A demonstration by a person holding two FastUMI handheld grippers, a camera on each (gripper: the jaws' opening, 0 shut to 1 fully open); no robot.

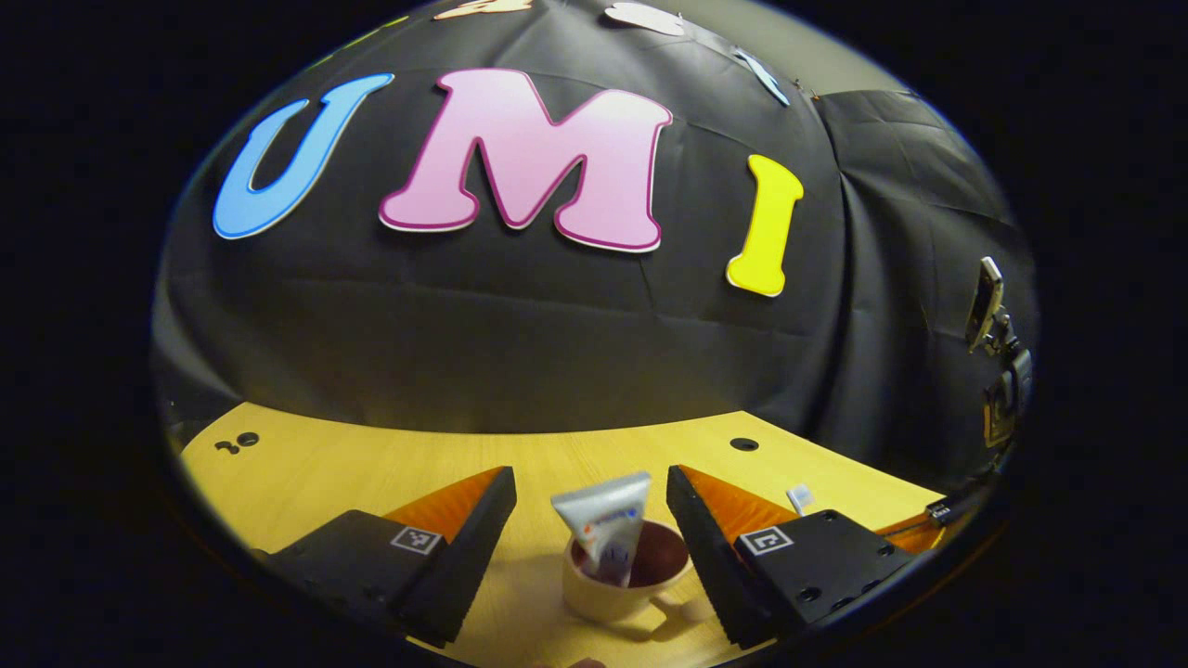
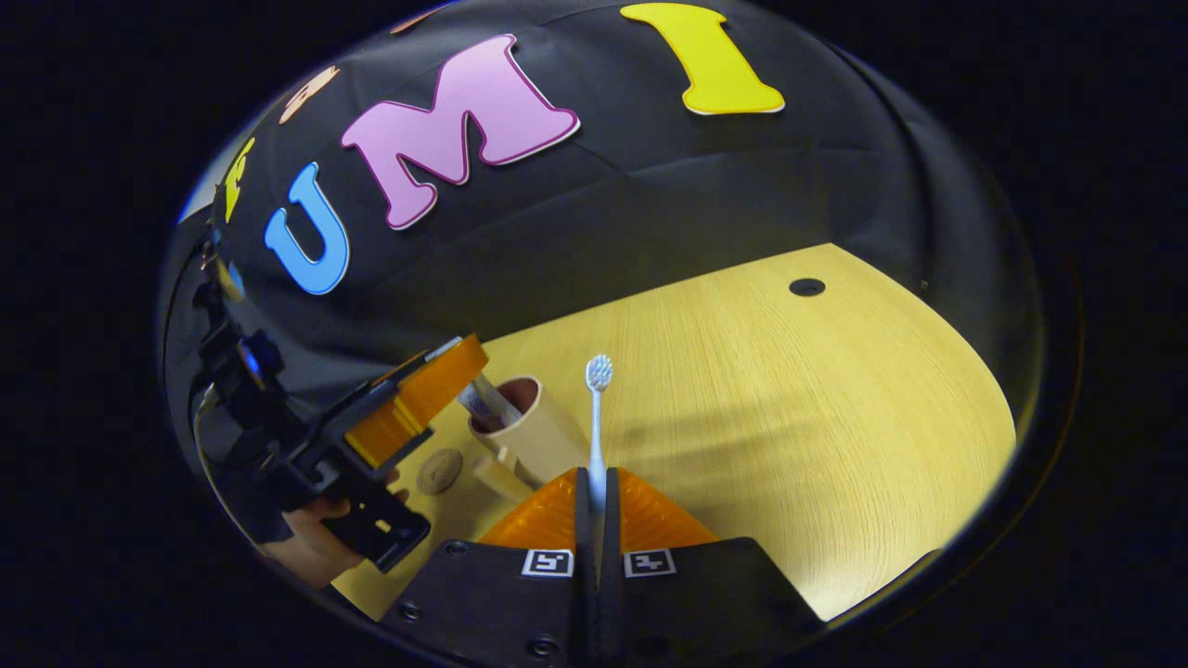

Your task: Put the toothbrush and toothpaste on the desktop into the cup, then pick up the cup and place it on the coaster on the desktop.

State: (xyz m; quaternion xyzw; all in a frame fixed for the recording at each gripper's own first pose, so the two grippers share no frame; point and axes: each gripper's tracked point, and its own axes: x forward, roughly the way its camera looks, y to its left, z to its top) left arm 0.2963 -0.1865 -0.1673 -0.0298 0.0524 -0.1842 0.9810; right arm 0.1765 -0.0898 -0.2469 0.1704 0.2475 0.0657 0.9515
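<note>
The soft, crimped toothpaste [image 1: 608, 529] tube stands tilted in the smooth, dark-lined cup [image 1: 620, 580] on the wood-grain desktop [image 1: 306, 478], its print too small to read. The left gripper [image 1: 591, 533] gapes wide around it, untouching. The right gripper [image 2: 595, 496] pinches the slim toothbrush [image 2: 597, 417], bristles up, near the cup and the round coaster [image 2: 439, 470].
</note>
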